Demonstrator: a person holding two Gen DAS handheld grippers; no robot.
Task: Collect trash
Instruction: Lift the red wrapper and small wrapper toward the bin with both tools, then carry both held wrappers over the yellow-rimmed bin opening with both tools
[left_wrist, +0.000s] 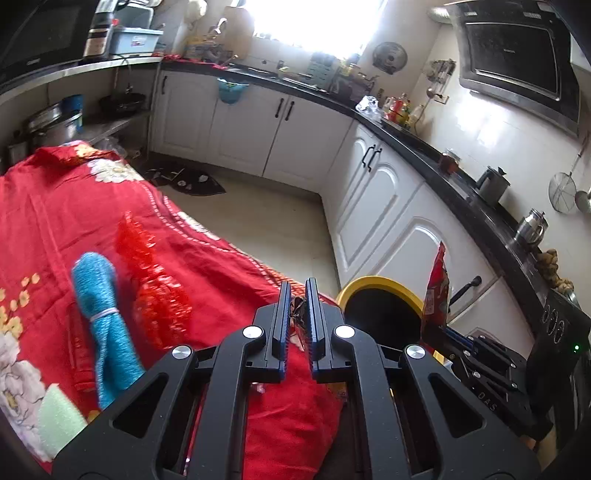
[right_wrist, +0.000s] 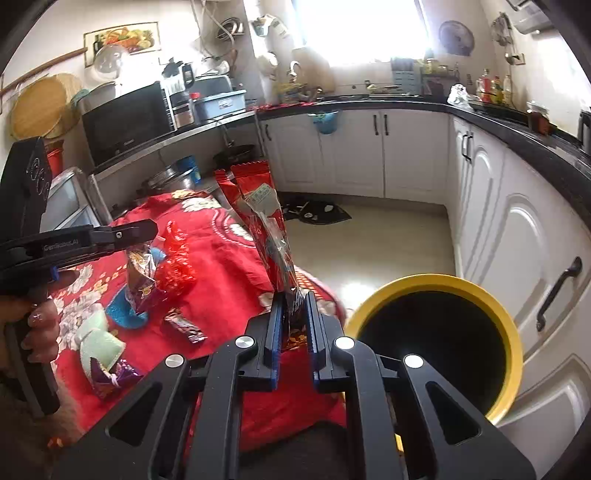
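Your right gripper (right_wrist: 295, 314) is clenched on the lower end of a long red foil snack wrapper (right_wrist: 267, 229), which stands upright above the jaws, clear of the red floral cloth (right_wrist: 229, 266) covering the worktop. Your left gripper (left_wrist: 298, 306) is clamped on a small crumpled purple-and-silver wrapper (left_wrist: 300, 317). Both pieces ride near the yellow-rimmed round bin (right_wrist: 491, 306) beside the worktop, probably so each can drop straight in. More wrappers (right_wrist: 184, 325) lie on the cloth by the pale green sponge (right_wrist: 99, 343).
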